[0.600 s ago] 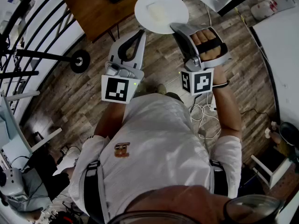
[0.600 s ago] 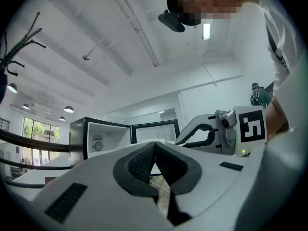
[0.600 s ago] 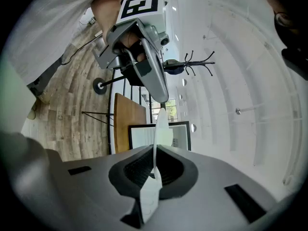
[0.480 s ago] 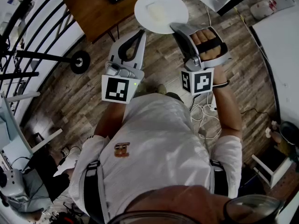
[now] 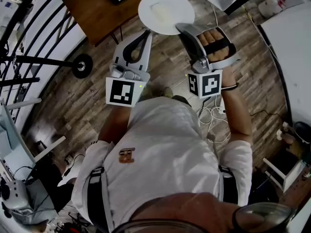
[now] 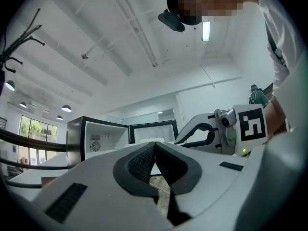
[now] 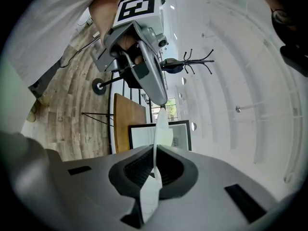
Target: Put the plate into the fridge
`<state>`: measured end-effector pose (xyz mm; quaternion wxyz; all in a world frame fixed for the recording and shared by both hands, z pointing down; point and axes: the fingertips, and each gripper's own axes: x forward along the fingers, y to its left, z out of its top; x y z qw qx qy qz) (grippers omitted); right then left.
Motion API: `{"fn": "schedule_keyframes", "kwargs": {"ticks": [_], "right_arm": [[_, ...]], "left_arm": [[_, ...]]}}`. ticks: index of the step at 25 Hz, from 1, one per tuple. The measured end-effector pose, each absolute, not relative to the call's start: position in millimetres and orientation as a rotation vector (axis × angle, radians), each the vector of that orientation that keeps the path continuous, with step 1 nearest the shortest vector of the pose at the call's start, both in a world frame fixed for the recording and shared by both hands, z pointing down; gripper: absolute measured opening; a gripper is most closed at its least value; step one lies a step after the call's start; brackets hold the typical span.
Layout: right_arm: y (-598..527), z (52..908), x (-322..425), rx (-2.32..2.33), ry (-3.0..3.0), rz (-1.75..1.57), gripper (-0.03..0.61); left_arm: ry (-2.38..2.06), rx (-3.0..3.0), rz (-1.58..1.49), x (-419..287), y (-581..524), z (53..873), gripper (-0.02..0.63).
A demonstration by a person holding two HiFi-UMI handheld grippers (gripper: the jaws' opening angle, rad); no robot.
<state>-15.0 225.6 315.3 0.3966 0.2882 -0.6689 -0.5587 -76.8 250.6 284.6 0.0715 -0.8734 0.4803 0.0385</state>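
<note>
The plate (image 5: 166,12) is white and round, held up in the air over the wooden plank floor (image 5: 73,101), with its far side overlapping the corner of a brown wooden table (image 5: 95,6) in the head view. Its face turns up toward the head camera. The right gripper (image 5: 182,29) holds it by the near rim: in the right gripper view the plate runs edge-on as a thin white line between the 2 dark ribbed pads (image 7: 139,170), and both jaws press against it. The person's right hand (image 5: 216,45) sits under a black strap on that gripper, behind which the cube with square markers (image 5: 205,84) faces the camera.

The left gripper (image 5: 146,33) hangs just beside the right one, at the plate's near left edge but apart from it. Its jaws are closed together with nothing between them; the left gripper view shows the 2 pads meeting in a point.

Ahead of the left gripper, that same view shows a small black fridge (image 6: 91,138) with a white inside, its door (image 6: 151,131) swung open to the right. The plate is well apart from it and not inside.

On the floor, white cables (image 5: 211,115) lie near the person's right side, and a black wheeled stand (image 5: 82,63) is to the left.
</note>
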Motion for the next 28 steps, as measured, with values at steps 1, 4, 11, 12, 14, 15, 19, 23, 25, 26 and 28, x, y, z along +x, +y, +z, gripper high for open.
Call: {"fn": "schedule_keyframes", "kwargs": {"ticks": [1, 4, 11, 12, 14, 15, 19, 23, 25, 26, 28], "right_arm": [[226, 315, -17, 0.73, -1.691, -1.415, 0.038], [225, 315, -22, 0.726, -1.673, -1.41, 0.038], [212, 321, -40, 0.73, -1.643, -1.383, 0.038], [210, 323, -44, 0.73, -1.64, -1.38, 0.038], [209, 324, -55, 0.737, -1.635, -1.374, 0.038], [209, 325, -60, 0.744, -1.632, -1.369, 0.038], [211, 324, -78, 0.769, -1.627, -1.357, 0.038], [197, 324, -84, 0.771, -1.617, -1.347, 0.04], [188, 322, -84, 0.775, -1.608, -1.339, 0.038], [184, 321, -83, 0.78, -1.604, -1.338, 0.038], [175, 318, -81, 0.789, -1.598, -1.338, 0.038]], "left_arm": [[1.441, -2.628, 0.117, -79, 250, 285, 0.018], [1.436, -2.632, 0.119, -86, 249, 286, 0.018], [1.411, -2.641, 0.12, -108, 235, 290, 0.018], [1.406, -2.642, 0.121, -113, 234, 291, 0.018], [1.395, -2.644, 0.123, -123, 233, 292, 0.018], [1.389, -2.645, 0.125, -129, 234, 292, 0.018], [1.375, -2.648, 0.131, -148, 234, 293, 0.018], [1.361, -2.663, 0.144, -155, 217, 293, 0.018], [1.35, -2.67, 0.145, -156, 208, 291, 0.018], [1.346, -2.672, 0.146, -156, 204, 290, 0.018], [1.342, -2.673, 0.146, -155, 197, 290, 0.018]]}}
